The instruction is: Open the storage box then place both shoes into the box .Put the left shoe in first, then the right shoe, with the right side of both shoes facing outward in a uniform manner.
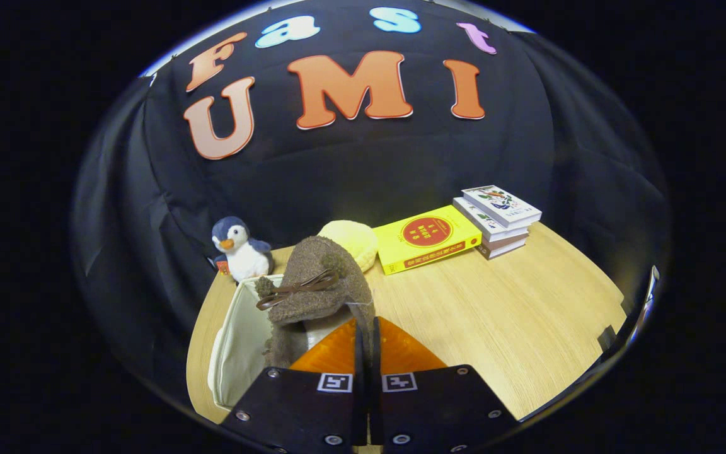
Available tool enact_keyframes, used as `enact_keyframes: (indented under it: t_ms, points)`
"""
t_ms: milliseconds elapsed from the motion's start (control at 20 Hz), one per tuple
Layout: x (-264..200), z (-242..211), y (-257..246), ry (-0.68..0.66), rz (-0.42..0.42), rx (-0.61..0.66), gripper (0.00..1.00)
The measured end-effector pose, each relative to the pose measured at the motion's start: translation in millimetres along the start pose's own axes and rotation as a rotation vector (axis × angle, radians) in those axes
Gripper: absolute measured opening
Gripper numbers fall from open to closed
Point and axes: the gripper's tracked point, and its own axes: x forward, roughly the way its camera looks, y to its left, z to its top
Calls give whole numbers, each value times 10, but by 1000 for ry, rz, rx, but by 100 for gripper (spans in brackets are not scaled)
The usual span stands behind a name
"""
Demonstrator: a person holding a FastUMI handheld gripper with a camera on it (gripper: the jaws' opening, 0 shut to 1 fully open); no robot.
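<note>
Nearest the camera, the hand-held gripper point(366, 331) is seen with its fingers drawn almost together, pinched on the rim of a brown shoe point(316, 290). That shoe is held tilted above the open box point(237, 340), just ahead of the fingers; its lower part is hidden by them, and the box's near corner is cut off. Beyond, on the desk point(508, 321), a yellow plush point(353, 243) is half hidden by the shoe, beside a penguin point(237, 249), a yellow book point(426, 239) and stacked books point(498, 217).
</note>
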Motion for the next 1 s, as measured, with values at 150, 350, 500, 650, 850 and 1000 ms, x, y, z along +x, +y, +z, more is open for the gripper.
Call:
enact_keyframes:
  t_ms: [150, 350, 500, 650, 850, 1000]
  points:
    - [9, -55, 166, 6, 9, 0, 3]
    - [107, -294, 261, 60, 8, -5, 3]
    - [111, -306, 290, 55, 11, -11, 12]
    - [39, -34, 254, -19, 17, -32, 22]
    - [-113, 178, 167, -56, 34, -60, 46]
    - [-280, 441, 49, -111, 28, -92, 88]
